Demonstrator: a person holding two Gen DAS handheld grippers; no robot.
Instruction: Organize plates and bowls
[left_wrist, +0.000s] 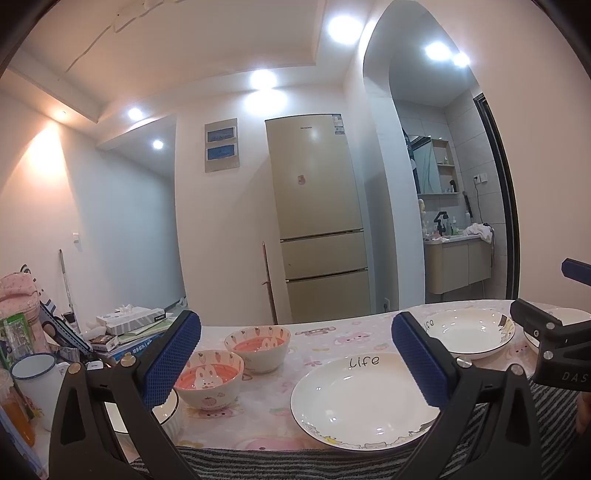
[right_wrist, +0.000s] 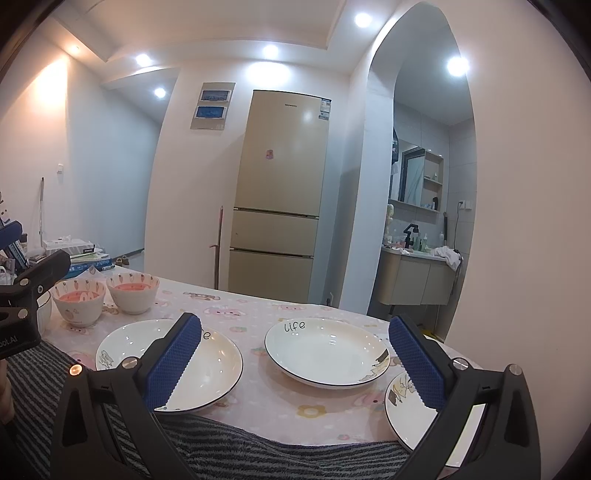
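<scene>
Three white "Life" plates lie on the pink tablecloth: a near-left plate (left_wrist: 364, 402) (right_wrist: 199, 373), a middle plate (left_wrist: 469, 332) (right_wrist: 325, 350) and a right plate (right_wrist: 410, 406), partly hidden by a finger. Two pink rabbit bowls (left_wrist: 208, 380) (left_wrist: 258, 347) stand left of them, seen too in the right wrist view (right_wrist: 77, 301) (right_wrist: 133, 291). A white ribbed bowl (left_wrist: 166, 410) sits at the far left. My left gripper (left_wrist: 295, 365) is open above the near edge, between bowls and near-left plate. My right gripper (right_wrist: 295, 365) is open, holding nothing, above the plates.
A cluttered pile of books, a tissue box (left_wrist: 129, 319) and a white mug (left_wrist: 35, 384) fills the table's left end. A striped grey cloth (right_wrist: 221, 454) covers the near edge. A beige fridge (left_wrist: 317, 218) stands behind.
</scene>
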